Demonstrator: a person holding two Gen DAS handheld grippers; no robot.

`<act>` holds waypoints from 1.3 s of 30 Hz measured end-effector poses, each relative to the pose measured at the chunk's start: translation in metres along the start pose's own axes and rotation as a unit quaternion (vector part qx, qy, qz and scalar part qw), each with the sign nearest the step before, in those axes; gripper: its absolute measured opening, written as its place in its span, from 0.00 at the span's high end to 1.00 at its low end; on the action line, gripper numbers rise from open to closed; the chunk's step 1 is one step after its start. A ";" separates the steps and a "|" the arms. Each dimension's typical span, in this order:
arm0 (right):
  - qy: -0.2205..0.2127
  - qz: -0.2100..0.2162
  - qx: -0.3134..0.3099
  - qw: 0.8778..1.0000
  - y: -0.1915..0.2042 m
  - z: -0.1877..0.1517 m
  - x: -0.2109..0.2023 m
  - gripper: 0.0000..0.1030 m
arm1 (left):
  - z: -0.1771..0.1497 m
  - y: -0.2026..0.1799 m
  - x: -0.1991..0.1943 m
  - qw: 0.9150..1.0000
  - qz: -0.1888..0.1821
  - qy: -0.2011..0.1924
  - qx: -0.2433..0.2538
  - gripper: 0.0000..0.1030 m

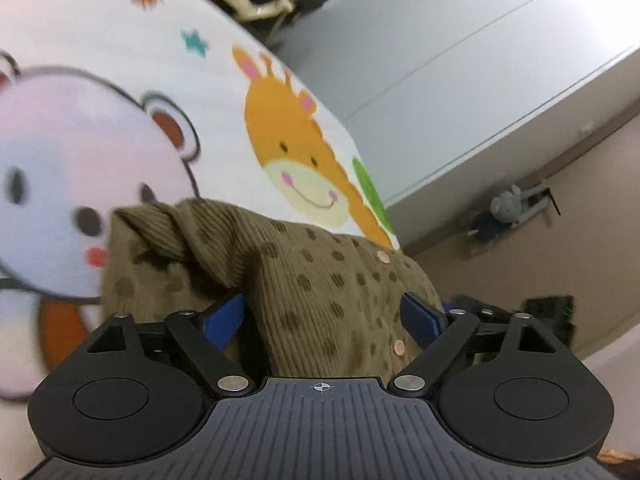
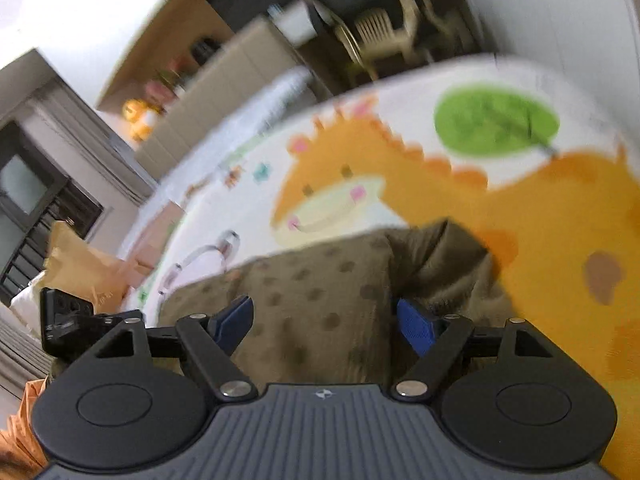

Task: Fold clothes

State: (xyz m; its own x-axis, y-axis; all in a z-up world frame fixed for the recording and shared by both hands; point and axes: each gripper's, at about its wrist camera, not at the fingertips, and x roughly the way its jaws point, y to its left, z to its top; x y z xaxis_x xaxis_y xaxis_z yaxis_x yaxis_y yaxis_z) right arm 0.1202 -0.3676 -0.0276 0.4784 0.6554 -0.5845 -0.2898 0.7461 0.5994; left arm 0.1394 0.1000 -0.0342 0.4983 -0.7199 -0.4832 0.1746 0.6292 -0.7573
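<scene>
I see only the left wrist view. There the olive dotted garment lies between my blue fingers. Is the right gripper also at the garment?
Observer: Yes. The right gripper has the olive dotted garment between its wide-apart fingers.
Operator: What is behind it there?
Observer: The cartoon mat, its giraffe's body beside the cloth.
Operator: Anything to its left?
Observer: An orange-brown cushion, past the mat.
</scene>
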 end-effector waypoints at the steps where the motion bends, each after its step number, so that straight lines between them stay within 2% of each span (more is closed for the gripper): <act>1: 0.011 0.001 -0.001 1.000 -0.002 0.005 0.014 0.23 | 0.005 0.003 0.007 1.000 0.000 0.004 -0.001 0.09; 4: 0.027 0.015 -0.019 0.999 0.001 0.026 0.054 0.21 | 0.025 0.010 0.021 1.000 0.009 -0.001 0.001 0.10; 5: 0.020 0.015 -0.027 0.999 0.006 0.034 0.065 0.21 | 0.035 0.010 0.022 1.000 0.013 -0.009 0.004 0.10; 7: -0.013 0.012 -0.047 0.999 0.016 0.051 0.081 0.24 | 0.057 0.007 0.020 0.999 0.030 -0.038 0.023 0.11; 10: -0.064 0.002 -0.087 0.994 0.032 0.077 0.100 0.27 | 0.092 0.000 0.008 0.991 0.069 -0.090 0.066 0.11; 12: -0.079 -0.036 -0.124 0.988 0.044 0.094 0.113 0.27 | 0.107 -0.005 0.003 0.982 0.122 -0.106 0.097 0.11; 13: -0.078 -0.069 -0.143 0.984 0.049 0.099 0.119 0.27 | 0.111 -0.008 0.000 0.975 0.153 -0.113 0.115 0.11; 14: -0.080 -0.099 -0.161 0.979 0.054 0.102 0.122 0.27 | 0.112 -0.011 -0.003 0.969 0.174 -0.118 0.130 0.11; 15: -0.085 -0.116 -0.178 0.974 0.058 0.102 0.123 0.27 | 0.110 -0.014 -0.008 0.965 0.180 -0.124 0.143 0.11; 16: -0.094 -0.126 -0.194 0.968 0.061 0.100 0.121 0.27 | 0.108 -0.018 -0.015 0.962 0.181 -0.132 0.154 0.10; 19: -0.128 -0.153 -0.252 0.947 0.078 0.086 0.112 0.27 | 0.101 -0.034 -0.021 0.958 0.151 -0.149 0.191 0.09; 21: -0.135 -0.150 -0.283 0.938 0.094 0.076 0.116 0.27 | 0.100 -0.041 -0.005 0.959 0.131 -0.143 0.207 0.09; 22: -0.135 -0.145 -0.292 0.936 0.100 0.072 0.119 0.27 | 0.100 -0.043 0.006 0.960 0.123 -0.136 0.210 0.09; 25: -0.092 -0.108 -0.267 0.953 0.106 0.066 0.138 0.27 | 0.092 -0.040 0.016 0.962 0.123 -0.116 0.214 0.09; 26: -0.066 -0.105 -0.257 0.958 0.103 0.062 0.147 0.26 | 0.089 -0.039 0.019 0.963 0.124 -0.110 0.215 0.09; 28: -0.032 -0.113 -0.253 0.960 0.094 0.054 0.163 0.25 | 0.083 -0.037 0.024 0.963 0.125 -0.097 0.217 0.08; 32: -0.041 -0.128 -0.275 0.952 0.099 0.045 0.151 0.24 | 0.071 -0.032 0.034 0.964 0.128 -0.072 0.221 0.08; 36: -0.063 -0.141 -0.324 0.933 0.112 0.031 0.128 0.22 | 0.058 -0.028 0.044 0.964 0.130 -0.046 0.225 0.07; 39: -0.050 -0.154 -0.346 0.924 0.112 0.012 0.118 0.16 | 0.048 -0.031 0.046 0.957 0.148 -0.039 0.247 0.07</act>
State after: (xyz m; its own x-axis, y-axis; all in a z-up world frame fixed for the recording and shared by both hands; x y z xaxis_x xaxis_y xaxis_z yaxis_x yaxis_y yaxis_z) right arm 0.1541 -0.2083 -0.0230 0.6906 0.4117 -0.5946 -0.5718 0.8142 -0.1004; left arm 0.1980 0.0612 -0.0117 0.6464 -0.4766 -0.5958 0.3865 0.8779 -0.2828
